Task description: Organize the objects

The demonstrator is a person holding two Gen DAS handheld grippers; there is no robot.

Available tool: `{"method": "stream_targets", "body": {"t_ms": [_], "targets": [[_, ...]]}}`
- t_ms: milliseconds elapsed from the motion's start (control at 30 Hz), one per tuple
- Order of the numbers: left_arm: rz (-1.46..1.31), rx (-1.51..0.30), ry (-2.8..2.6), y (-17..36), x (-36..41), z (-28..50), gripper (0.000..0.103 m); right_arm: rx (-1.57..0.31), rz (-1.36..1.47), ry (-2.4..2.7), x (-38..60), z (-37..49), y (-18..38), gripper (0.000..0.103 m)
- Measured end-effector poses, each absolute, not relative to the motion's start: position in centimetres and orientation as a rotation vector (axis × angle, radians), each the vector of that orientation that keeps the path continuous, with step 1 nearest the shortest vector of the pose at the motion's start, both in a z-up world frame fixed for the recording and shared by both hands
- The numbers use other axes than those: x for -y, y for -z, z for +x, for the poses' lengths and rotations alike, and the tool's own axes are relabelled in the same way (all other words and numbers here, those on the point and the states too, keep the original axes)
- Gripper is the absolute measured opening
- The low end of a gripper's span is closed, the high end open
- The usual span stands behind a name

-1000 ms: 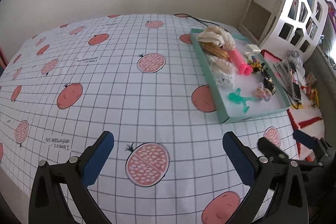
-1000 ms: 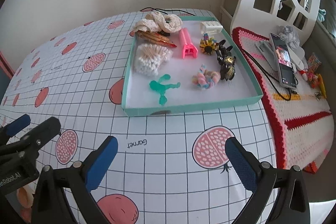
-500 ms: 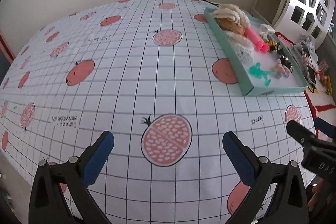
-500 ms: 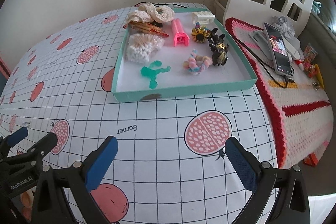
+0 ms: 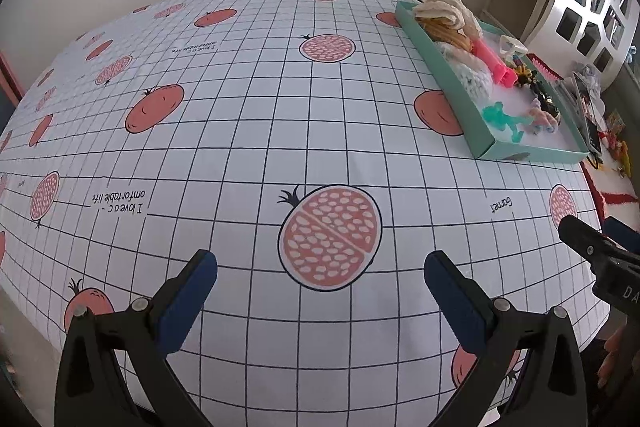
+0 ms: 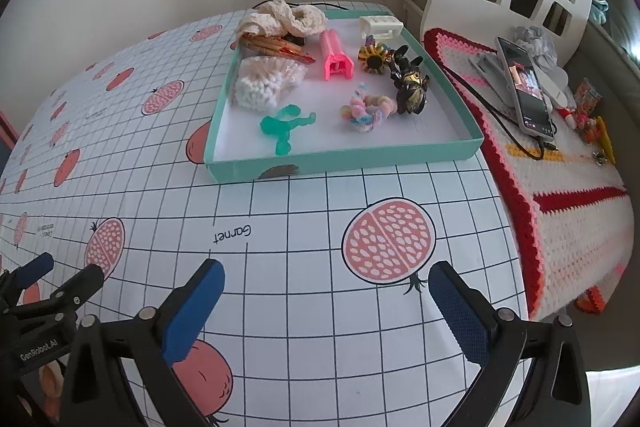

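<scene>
**Facing a full tray with both claws empty**

Sitting at about twelve o'clock from my right gripper [image 6: 326, 301], the teal tray [image 6: 344, 163] is holding all the small things I am organizing: a green clip [image 6: 285, 125], a pastel hair tie [image 6: 366, 109], a pink clip [image 6: 337, 57], a bag of cotton swabs [image 6: 264, 83], a black-and-gold clip [image 6: 410, 83] and cream scrunchies [image 6: 286, 17]. They are lying loose on its white floor, apart enough, I judge, for one pad to slip beside each.

I am holding my right gripper wide open over the pomegranate tablecloth [image 6: 280, 247], gripping nothing, probably keeping the way into the tray clear. My left gripper [image 5: 320, 287] is likewise spread wide and empty, hanging over bare cloth, with the tray off at two o'clock from it.

Beyond the tray, at two o'clock from my right gripper, a phone [image 6: 526, 87] is lying on a crocheted mat [image 6: 560, 211], outside my work.
</scene>
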State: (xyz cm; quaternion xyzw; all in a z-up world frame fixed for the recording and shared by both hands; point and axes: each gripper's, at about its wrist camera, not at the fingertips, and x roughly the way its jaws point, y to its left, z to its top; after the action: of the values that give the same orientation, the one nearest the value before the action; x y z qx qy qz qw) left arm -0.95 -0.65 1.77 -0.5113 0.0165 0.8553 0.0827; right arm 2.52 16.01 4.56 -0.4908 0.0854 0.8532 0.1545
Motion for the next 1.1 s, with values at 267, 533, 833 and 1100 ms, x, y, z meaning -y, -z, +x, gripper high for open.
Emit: {"method": "stream_targets", "body": {"t_ms": [267, 533, 833, 1100], "targets": [[-1.534, -0.068, -2.545, -1.6, 0.37, -0.79, 0.103, -0.23, -1.416, -2.446, -15.74, 2.64, -4.26, 0.103], [-1.54, -0.068, -2.545, -1.43, 0.12, -0.75, 0.103, -0.215, -1.427, -2.436, -15.44, 2.6, -4.1, 0.103], [-1.544, -0.06, -2.559, -1.55, 0.35, -0.82, 0.103, -0.213, -1.432, -2.428, -15.21, 2.63, -3.87, 0.103], [-1.537, -0.06, -2.566, -1.7, 0.55, -0.72, 0.103, -0.22, -1.433, -2.42, -15.3, 2.6, -3.83, 0.103]]}}
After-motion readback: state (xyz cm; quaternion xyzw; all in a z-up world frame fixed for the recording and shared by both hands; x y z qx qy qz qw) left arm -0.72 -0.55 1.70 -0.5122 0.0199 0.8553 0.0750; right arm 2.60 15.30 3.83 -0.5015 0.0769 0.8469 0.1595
